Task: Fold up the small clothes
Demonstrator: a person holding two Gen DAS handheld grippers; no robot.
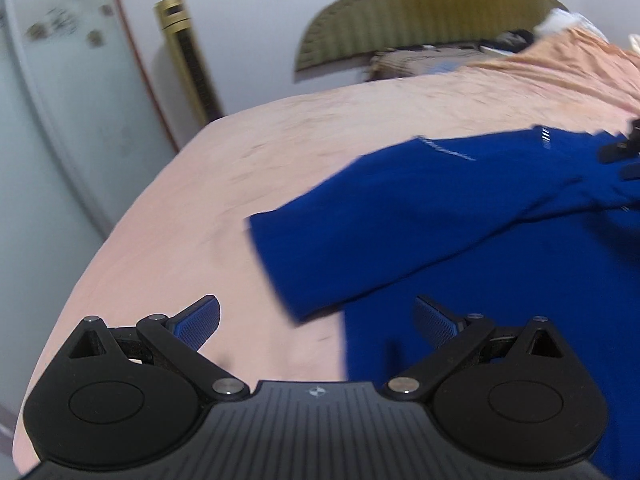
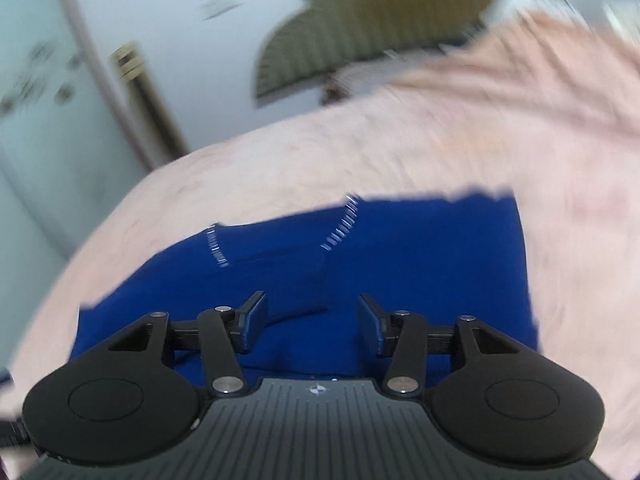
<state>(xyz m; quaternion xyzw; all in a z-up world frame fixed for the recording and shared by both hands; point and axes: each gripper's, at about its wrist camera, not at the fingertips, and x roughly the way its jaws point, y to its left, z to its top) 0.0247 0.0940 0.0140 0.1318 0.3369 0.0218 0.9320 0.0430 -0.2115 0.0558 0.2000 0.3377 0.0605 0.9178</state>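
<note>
one blue garment (image 1: 440,220), sleeve spread toward my left, lies flat on the pink bed sheet (image 1: 240,184); two grippers in play. left gripper (image 1: 316,320): fingers wide apart, empty, hovering at the sleeve's edge. right gripper (image 2: 312,322): fingers parted, empty, over the garment's body. risks, as i judge them: both views are blurred, so a pinch placed now could catch the sheet with the cloth, or take a single layer and drag the fold askew. one olive headboard (image 1: 420,12), one gold tower fan (image 1: 188,60).
</note>
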